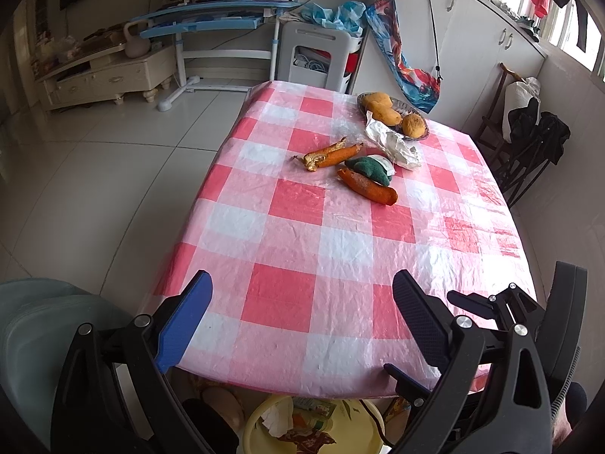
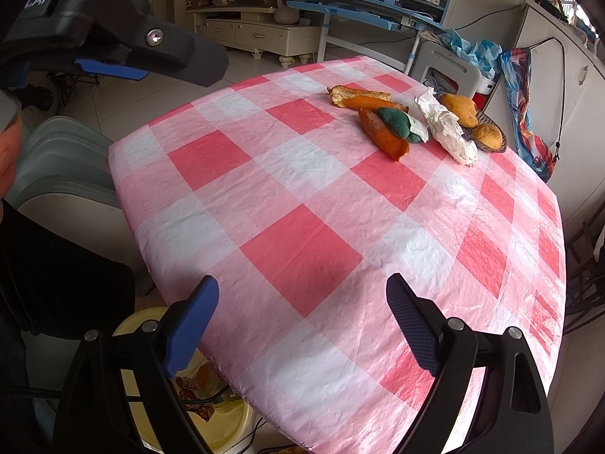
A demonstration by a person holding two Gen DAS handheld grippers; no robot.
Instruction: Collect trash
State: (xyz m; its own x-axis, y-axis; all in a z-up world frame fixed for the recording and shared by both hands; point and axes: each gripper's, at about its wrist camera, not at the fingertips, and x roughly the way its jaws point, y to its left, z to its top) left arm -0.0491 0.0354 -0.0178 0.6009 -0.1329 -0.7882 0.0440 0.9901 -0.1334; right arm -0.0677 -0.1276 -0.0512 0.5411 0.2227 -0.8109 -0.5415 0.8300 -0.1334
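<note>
On the checked tablecloth (image 1: 302,227) lie several pieces of trash: orange peel strips (image 1: 329,155) (image 2: 359,98), a larger orange peel (image 1: 368,187) (image 2: 385,136), a green and white wrapper (image 1: 372,168) (image 2: 401,123) and crumpled white paper (image 1: 393,143) (image 2: 448,132). A yellow bin (image 1: 310,427) (image 2: 211,427) with trash in it stands under the table's near edge. My left gripper (image 1: 302,317) is open and empty over the near edge. My right gripper (image 2: 302,321) is open and empty, also at the near edge. The left gripper's body also shows at the top left of the right wrist view (image 2: 113,38).
A dark basket (image 1: 412,113) (image 2: 487,128) with yellow fruit sits at the table's far right corner. A grey chair (image 1: 49,325) (image 2: 60,174) stands left of the table. A wall and dark folding chair (image 1: 529,143) are on the right.
</note>
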